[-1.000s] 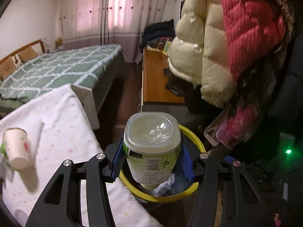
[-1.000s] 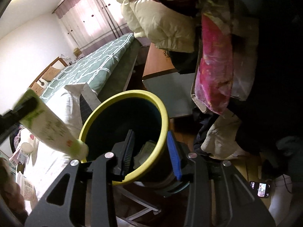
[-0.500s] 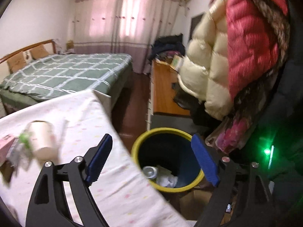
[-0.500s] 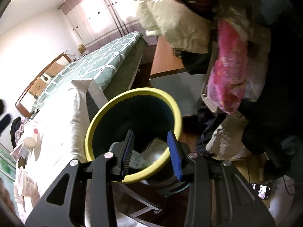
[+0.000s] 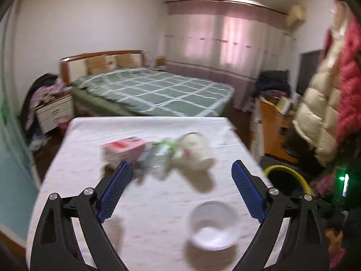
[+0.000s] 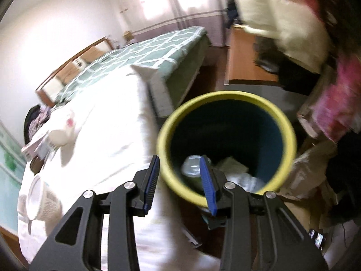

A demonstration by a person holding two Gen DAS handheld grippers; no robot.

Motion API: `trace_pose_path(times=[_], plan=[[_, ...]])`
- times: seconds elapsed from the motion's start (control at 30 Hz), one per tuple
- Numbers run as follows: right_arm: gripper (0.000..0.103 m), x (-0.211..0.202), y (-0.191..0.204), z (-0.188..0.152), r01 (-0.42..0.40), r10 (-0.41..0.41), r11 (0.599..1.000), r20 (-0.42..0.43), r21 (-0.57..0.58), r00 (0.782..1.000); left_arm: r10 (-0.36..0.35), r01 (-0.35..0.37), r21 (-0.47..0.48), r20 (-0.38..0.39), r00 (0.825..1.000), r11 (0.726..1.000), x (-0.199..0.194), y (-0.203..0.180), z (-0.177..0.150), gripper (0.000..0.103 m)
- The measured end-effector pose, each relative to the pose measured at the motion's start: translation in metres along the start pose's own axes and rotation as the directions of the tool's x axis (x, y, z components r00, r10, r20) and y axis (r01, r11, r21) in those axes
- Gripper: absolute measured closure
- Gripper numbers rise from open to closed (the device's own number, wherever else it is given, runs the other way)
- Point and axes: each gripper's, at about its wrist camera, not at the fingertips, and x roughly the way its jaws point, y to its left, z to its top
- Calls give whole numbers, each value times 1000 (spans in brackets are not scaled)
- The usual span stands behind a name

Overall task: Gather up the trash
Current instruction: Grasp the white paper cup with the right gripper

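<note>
Clear plastic cup, one, lower centre-right of the left wrist view, upright on the white tablecloth, mouth up. Judged light, thin-walled, easily crushed or tipped; best taken across the rim with a soft squeeze.

Paper cup, white, lying on its side at mid-frame, touching crumpled clear wrapping; pink carton just beside. All judged light; the wrapping is soft and slippery, the carton stiff enough for a flat-sided grip.

Left gripper: jaws opening wide, nothing between them.

Right gripper: jaws partly apart, straddling the yellow rim of the bin, pads not seen pressing it.

Bin contents: a bottle and crumpled pieces, lower centre of the right wrist view.
</note>
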Motion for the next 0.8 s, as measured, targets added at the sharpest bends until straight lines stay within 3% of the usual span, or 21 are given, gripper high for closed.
trace_pose_path(times=[0.27, 0.47, 0.8], plan=[[63, 11, 96, 9, -85, 83, 982, -19, -169, 996, 73, -72, -87, 7, 997, 994, -5, 74, -11, 13], [62, 20, 160, 30, -127, 127, 951, -17, -281, 992, 85, -86, -125, -11, 996, 988, 4, 95, -17, 13], [45, 55, 231, 58, -177, 165, 892, -66, -415, 984, 92, -98, -176, -44, 995, 979, 29, 121, -24, 13]])
